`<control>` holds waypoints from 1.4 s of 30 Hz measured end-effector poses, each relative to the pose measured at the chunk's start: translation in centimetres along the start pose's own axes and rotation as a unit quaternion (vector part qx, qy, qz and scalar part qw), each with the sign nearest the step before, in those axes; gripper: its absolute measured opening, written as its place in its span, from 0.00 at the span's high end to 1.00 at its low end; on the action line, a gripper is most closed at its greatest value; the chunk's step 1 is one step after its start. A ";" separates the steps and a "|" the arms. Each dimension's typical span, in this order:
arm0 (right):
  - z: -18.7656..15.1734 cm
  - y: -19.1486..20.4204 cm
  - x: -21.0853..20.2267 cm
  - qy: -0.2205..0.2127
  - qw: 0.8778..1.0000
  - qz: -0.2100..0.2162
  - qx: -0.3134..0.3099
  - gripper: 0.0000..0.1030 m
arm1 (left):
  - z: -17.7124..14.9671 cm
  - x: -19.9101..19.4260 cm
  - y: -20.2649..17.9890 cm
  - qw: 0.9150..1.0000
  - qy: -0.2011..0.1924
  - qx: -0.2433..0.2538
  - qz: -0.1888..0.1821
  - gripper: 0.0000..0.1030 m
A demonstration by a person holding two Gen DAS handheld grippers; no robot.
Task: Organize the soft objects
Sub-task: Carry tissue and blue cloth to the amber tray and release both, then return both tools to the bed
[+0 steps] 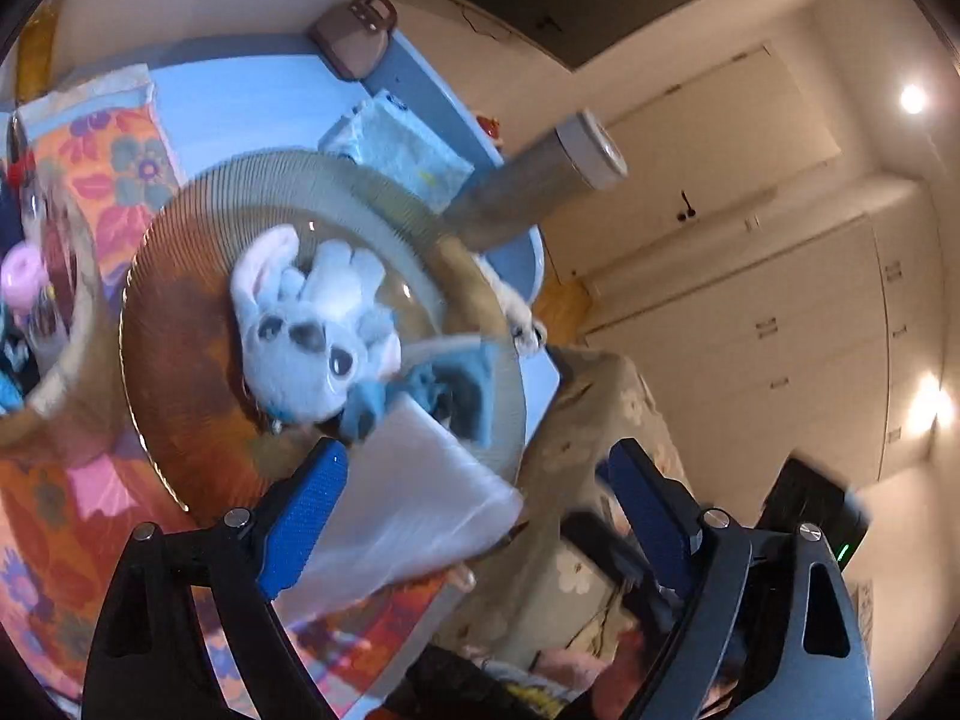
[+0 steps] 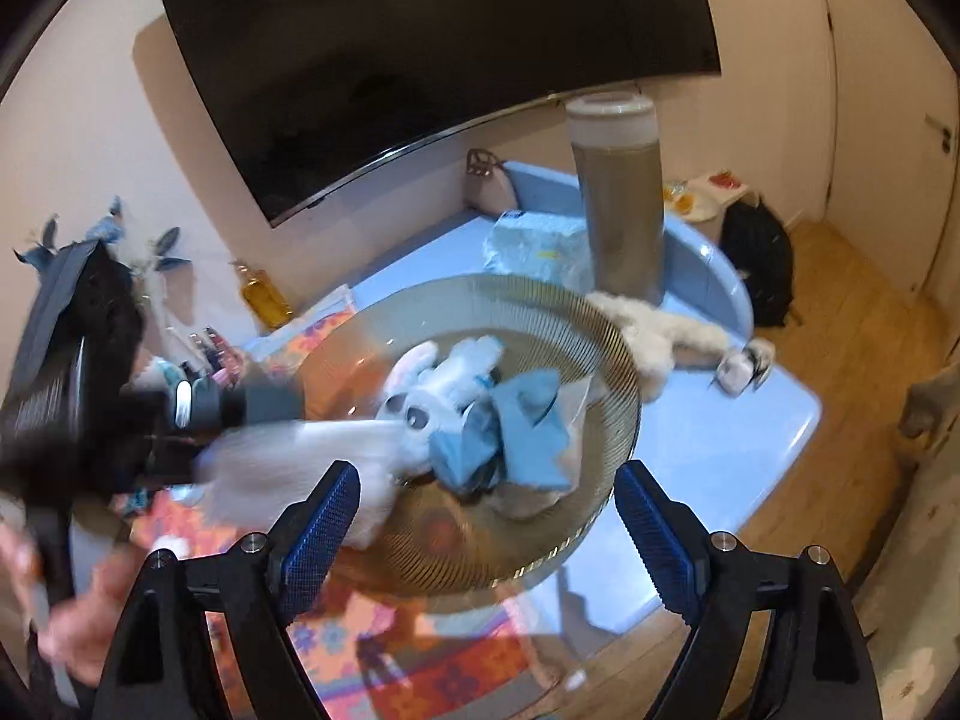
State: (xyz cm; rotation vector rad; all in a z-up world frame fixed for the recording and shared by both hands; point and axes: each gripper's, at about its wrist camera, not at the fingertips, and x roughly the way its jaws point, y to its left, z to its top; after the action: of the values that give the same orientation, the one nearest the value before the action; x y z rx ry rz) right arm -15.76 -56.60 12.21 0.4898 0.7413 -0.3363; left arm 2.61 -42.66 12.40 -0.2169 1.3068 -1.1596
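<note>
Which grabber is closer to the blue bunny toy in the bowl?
Left. The left gripper sits close beside the bunny toy at the bowl's rim; the right gripper hangs farther back.

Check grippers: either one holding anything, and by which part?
Nothing held. Left gripper and right gripper both stand open; the blue plush toy lies loose in the glass bowl.

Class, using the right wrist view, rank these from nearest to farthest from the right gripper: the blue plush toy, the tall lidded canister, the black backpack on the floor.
1. Blue plush toy: in the glass bowl, just ahead of the right gripper.
2. Tall lidded canister: on the table behind the bowl.
3. Black backpack: on the floor beyond the table, far right.
</note>
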 end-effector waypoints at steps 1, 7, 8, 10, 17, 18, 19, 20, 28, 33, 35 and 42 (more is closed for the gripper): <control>-0.1 -0.2 0.0 0.001 1.000 -0.001 0.003 0.17 | 0.4 -0.1 0.0 1.000 -0.004 -0.007 0.003 0.15; -0.4 -0.5 -0.6 0.002 1.000 0.004 -0.010 0.17 | -0.1 -2.0 -1.2 0.999 -0.026 0.021 0.023 0.15; -0.4 -0.4 -0.7 0.000 1.000 0.007 -0.013 0.17 | -0.9 -3.1 -1.4 0.997 -0.045 0.039 0.038 0.15; -0.4 -0.4 -0.9 -0.003 1.000 0.009 -0.019 0.17 | -2.0 -4.9 -1.6 0.993 -0.080 0.061 0.069 0.15; -0.9 3.8 -1.5 -0.015 0.997 0.044 -0.065 0.17 | -9.5 -17.3 -1.7 0.946 -0.203 0.125 0.220 0.13; -1.2 5.0 -1.7 -0.016 0.995 0.062 -0.077 0.17 | -10.5 -19.4 -1.3 0.937 -0.224 0.121 0.238 0.13; -1.5 6.3 -1.9 -0.018 0.993 0.077 -0.090 0.17 | -11.5 -21.3 -1.0 0.929 -0.244 0.112 0.253 0.09; -1.9 7.8 -2.0 -0.018 0.990 0.092 -0.109 0.17 | -12.8 -23.6 -0.4 0.919 -0.269 0.099 0.272 0.06; -7.8 20.6 0.6 0.021 0.956 0.165 -0.243 0.09 | -20.8 -28.4 7.1 0.858 -0.308 0.022 0.411 0.02; -11.2 25.5 5.9 0.065 0.947 0.165 -0.269 0.09 | -23.9 -25.9 13.2 0.824 -0.289 0.038 0.487 0.02; -11.9 26.6 7.7 0.072 0.945 0.158 -0.278 0.09 | -24.3 -25.1 15.9 0.822 -0.272 0.025 0.501 0.02; -12.6 28.2 13.5 0.072 0.949 0.095 -0.290 0.09 | -26.1 -27.6 26.0 0.905 -0.289 -0.110 0.292 0.03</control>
State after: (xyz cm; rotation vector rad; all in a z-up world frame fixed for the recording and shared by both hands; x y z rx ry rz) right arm -0.59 -27.88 3.24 0.0229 0.8840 0.1058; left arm -0.22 2.34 3.08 -0.2826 0.8690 -0.3811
